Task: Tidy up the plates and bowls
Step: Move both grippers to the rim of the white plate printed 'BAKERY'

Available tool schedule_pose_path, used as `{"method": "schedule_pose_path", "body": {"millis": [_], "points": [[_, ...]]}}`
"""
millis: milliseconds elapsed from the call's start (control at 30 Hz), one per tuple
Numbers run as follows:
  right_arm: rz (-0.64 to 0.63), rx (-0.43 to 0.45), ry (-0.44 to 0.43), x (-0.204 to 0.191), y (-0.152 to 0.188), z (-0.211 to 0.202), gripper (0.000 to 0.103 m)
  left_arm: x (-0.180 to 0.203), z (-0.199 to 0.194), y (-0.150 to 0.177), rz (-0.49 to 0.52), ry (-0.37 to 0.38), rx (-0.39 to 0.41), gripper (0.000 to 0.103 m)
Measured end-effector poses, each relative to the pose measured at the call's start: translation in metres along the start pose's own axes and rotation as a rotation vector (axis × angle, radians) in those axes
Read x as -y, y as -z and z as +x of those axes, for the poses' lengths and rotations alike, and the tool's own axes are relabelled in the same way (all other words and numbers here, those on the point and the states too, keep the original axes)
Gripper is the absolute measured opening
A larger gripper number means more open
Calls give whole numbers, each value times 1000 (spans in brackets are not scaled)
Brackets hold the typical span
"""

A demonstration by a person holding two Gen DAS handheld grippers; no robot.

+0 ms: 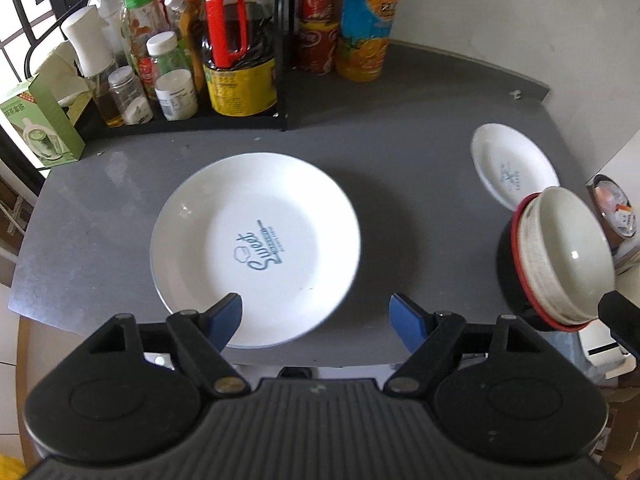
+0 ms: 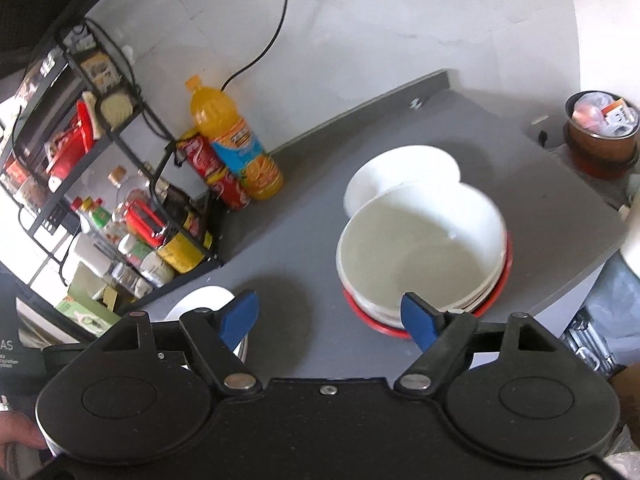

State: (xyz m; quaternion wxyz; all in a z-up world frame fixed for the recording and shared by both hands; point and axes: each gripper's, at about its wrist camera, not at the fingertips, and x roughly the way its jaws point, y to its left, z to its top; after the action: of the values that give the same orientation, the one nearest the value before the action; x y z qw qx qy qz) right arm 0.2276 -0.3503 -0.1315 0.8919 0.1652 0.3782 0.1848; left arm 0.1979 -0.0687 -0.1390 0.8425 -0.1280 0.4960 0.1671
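A large white plate with blue "Sweet" lettering lies flat on the grey table. My left gripper is open and empty, its left finger over the plate's near rim. A small white plate lies at the right. A stack of white bowls with a red-rimmed bowl underneath stands near the table's right edge. In the right wrist view my right gripper is open and empty, just in front of the bowl stack. The small plate lies behind the stack. The large plate's rim shows at the left.
A black rack with sauce bottles and jars stands at the back left. Red cans and an orange juice bottle stand beside it. A green box sits at the far left. A brown pot stands beyond the table's right side.
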Motion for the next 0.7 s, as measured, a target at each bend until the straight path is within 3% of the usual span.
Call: {"method": "schedule_pose_path", "body": {"millis": [200,400,700], "points": [[26,9,14,20,-16,0,79,18,-9,-7,2,16,19,82],[18,9,22,31,-34,10,85,35,-9,-25,7,34,34,90],[49,6,55,55,-77,29,85,76,23,-56,42,104,-15,91]]}}
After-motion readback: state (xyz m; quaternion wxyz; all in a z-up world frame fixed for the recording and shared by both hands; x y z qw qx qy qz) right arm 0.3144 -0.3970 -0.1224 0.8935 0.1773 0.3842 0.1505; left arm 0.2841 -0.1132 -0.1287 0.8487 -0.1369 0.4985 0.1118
